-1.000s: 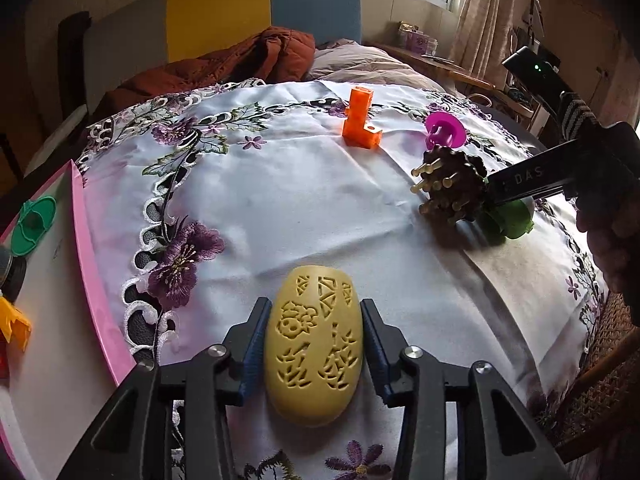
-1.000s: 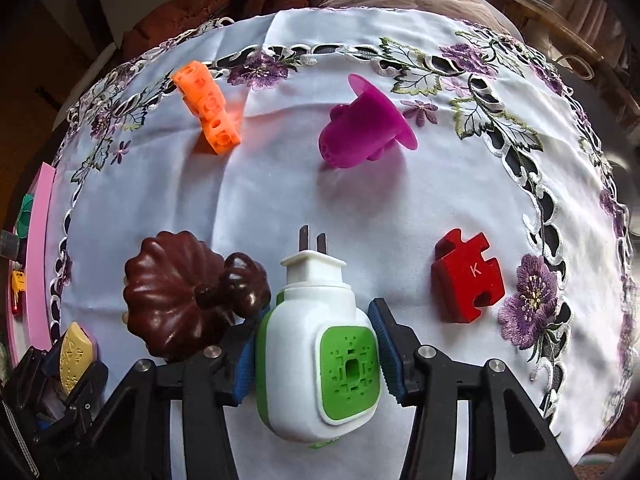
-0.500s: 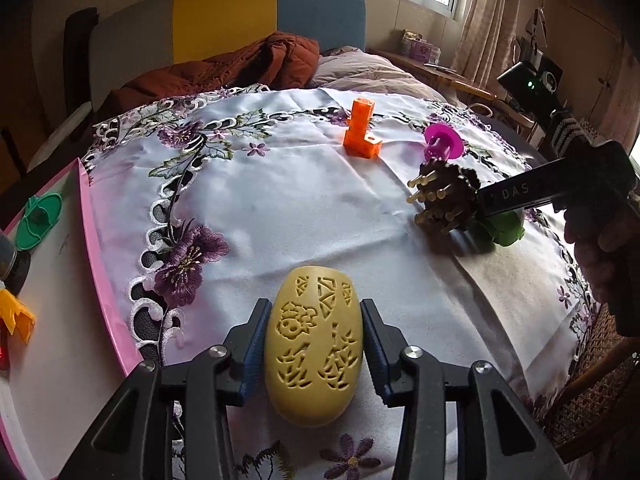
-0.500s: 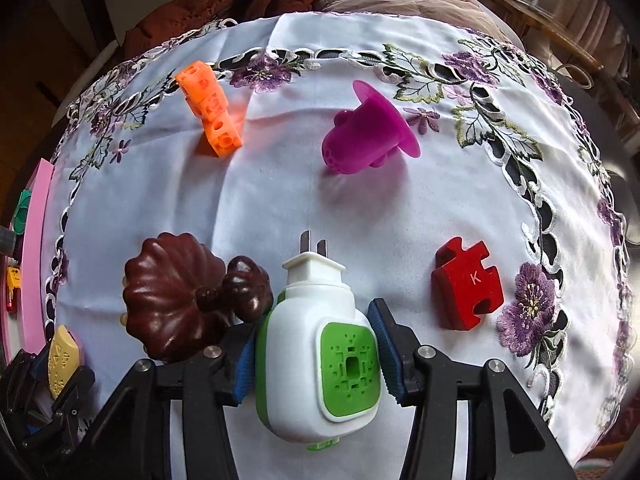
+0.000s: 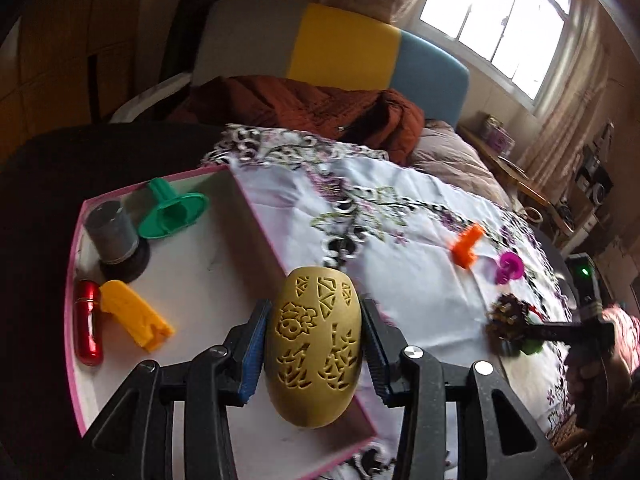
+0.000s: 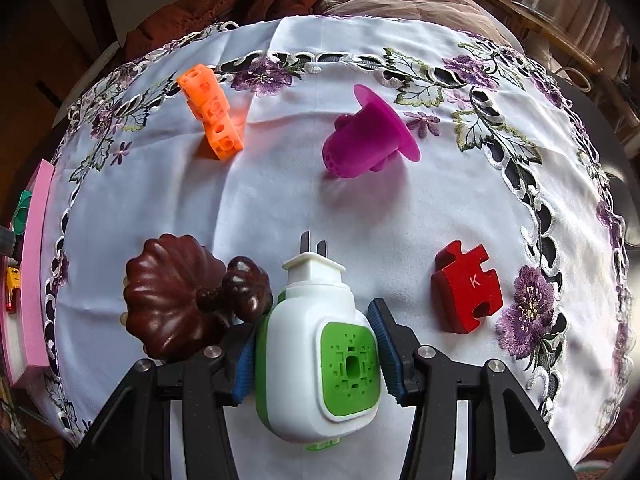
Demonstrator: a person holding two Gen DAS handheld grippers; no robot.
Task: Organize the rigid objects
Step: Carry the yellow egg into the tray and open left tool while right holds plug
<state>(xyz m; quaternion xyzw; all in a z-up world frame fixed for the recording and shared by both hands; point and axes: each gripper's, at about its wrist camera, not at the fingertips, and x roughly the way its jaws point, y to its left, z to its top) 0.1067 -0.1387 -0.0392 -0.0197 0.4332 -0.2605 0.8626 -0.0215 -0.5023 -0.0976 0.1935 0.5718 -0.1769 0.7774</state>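
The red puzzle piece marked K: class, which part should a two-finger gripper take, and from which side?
Grip the red puzzle piece across its two straighter flat side faces, coming down from above. It lies flat on the tablecloth with clear cloth around it; avoid the knob and notch edges.

The left gripper is seen tilted downward, its blue pads pressed on both sides of a held object. The right gripper is pointed steeply down, likewise clamped. A hand is glimpsed gripping the right tool's handle.
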